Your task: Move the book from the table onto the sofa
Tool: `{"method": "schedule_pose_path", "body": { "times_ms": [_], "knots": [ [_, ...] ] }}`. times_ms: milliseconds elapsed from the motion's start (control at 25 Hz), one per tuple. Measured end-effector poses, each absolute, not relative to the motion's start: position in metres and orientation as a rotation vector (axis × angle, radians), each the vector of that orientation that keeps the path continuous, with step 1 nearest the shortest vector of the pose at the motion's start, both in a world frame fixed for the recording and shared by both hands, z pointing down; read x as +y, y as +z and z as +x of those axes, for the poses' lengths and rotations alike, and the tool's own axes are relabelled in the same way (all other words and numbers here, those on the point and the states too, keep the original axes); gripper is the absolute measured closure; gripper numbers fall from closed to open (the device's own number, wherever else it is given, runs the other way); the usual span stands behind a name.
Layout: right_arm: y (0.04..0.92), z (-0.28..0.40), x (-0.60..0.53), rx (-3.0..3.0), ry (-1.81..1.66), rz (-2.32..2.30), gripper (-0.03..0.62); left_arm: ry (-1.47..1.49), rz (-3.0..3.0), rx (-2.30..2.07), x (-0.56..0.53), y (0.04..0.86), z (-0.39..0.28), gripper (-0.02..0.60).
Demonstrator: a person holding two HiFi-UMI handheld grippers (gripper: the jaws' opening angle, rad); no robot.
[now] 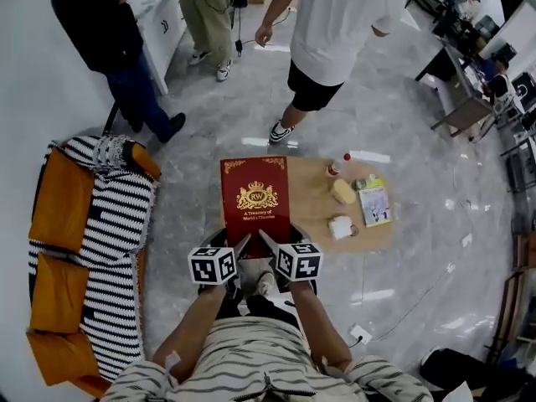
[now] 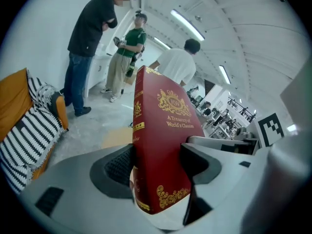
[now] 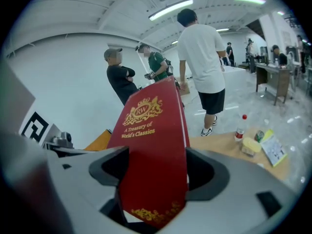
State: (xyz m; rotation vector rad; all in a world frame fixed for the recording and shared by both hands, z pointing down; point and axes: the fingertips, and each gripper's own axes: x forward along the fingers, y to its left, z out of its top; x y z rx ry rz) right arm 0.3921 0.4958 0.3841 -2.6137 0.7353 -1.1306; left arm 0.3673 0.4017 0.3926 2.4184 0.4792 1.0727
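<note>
We hold the red book (image 1: 255, 195) at its near edge with both grippers. The left gripper (image 1: 242, 244) has its fingers (image 2: 116, 167) clamped on the near left corner, by the spine. The right gripper (image 1: 267, 239) has its fingers (image 3: 207, 172) clamped on the near right corner. The book is cover up over the left end of the desk (image 1: 314, 218), far edge tilted up; we can't tell if it touches the desk. The sofa (image 1: 60, 199) with its striped blanket (image 1: 113, 220) is to our left, apart from the desk. A bottle (image 1: 338, 166) and a booklet (image 1: 374, 203) are on the desk's right part. A person in a white shirt (image 1: 335, 23) stands beyond the desk.
</note>
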Motion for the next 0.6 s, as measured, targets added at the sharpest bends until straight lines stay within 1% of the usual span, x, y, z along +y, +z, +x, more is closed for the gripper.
{"method": "schedule_pose_path", "body": {
  "times_ms": [280,480,600],
  "knots": [
    [0.336,0.395,0.456,0.845,-1.030,-2.636,0.233,0.958,2.495,0.405,0.363,0.343,0.364,0.281],
    [0.311,0.387,0.443,0.989,-0.979,-2.645,0.233,0.868,2.532,0.293,0.352,0.318,0.348,0.281],
    [0.308,0.374,0.395,1.083,-0.956,-2.645,0.233,0.812,2.538,0.216,0.307,0.316,0.330,0.281]
  ]
}}
